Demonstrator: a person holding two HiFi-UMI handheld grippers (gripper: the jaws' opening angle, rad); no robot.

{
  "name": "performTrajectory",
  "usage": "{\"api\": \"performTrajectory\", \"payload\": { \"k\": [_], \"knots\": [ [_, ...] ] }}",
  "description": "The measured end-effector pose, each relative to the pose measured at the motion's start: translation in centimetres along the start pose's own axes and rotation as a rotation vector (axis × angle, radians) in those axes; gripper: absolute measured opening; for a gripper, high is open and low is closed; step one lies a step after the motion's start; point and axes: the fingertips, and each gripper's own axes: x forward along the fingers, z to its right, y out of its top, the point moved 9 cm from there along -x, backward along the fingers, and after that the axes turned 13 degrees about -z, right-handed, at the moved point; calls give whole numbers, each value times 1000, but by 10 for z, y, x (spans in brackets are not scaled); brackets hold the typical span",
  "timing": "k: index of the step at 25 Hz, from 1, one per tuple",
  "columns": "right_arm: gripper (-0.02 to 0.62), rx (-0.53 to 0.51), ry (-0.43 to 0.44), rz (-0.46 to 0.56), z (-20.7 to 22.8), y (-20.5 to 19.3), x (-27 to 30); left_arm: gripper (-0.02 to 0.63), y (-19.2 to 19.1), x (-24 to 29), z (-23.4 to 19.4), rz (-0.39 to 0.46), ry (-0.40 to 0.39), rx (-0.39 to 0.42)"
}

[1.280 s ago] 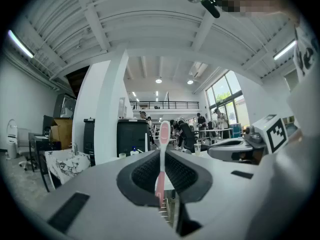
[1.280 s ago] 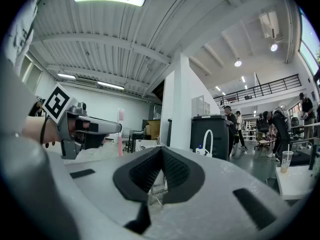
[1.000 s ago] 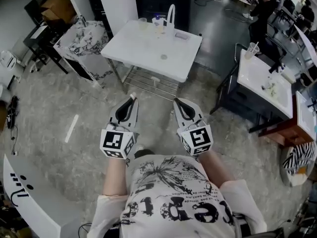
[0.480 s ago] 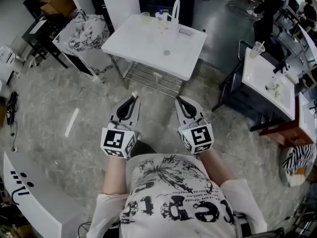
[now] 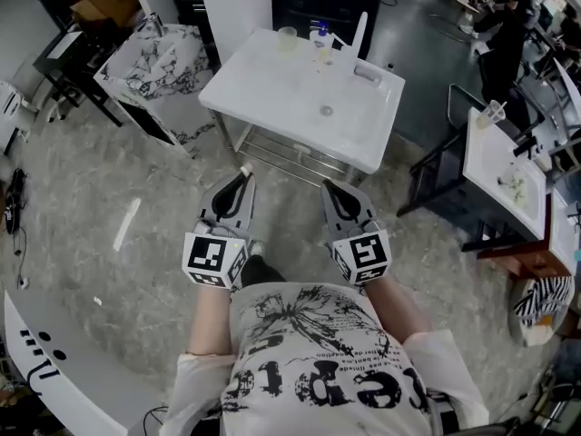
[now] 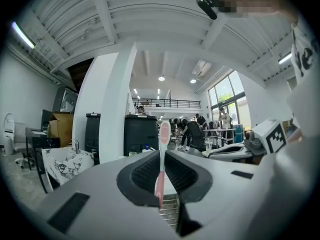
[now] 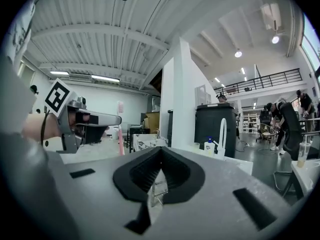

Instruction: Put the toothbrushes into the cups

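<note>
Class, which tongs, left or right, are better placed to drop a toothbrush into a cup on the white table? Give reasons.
Left. The left tongs grip a pink toothbrush upright; the right tongs are closed on nothing. Both sit equally short of the white table and its cup.

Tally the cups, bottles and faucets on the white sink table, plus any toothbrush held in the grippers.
cup: 1
pump bottle: 1
faucet: 1
pink toothbrush, clamped upright in the jaws of the left gripper: 1
Total: 4
</note>
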Motion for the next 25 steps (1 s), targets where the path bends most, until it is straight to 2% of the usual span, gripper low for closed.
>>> {"api": "performTrajectory", "payload": {
  "k": [9, 13, 18, 25],
  "knots": [
    [-8, 37, -97, -21, -27, 61, 144, 32, 23, 59, -158, -12, -104, 24],
    [-8, 55, -131, -36, -32, 79, 193, 32, 31, 83, -210, -17, -135, 23],
    [-8, 57, -136, -65, -28, 90, 241, 32, 29, 117, -249, -42, -164, 4],
    [-8, 77, -152, -88, 8, 84, 295, 32, 26, 184, -272, -69, -208, 10]
  ]
}}
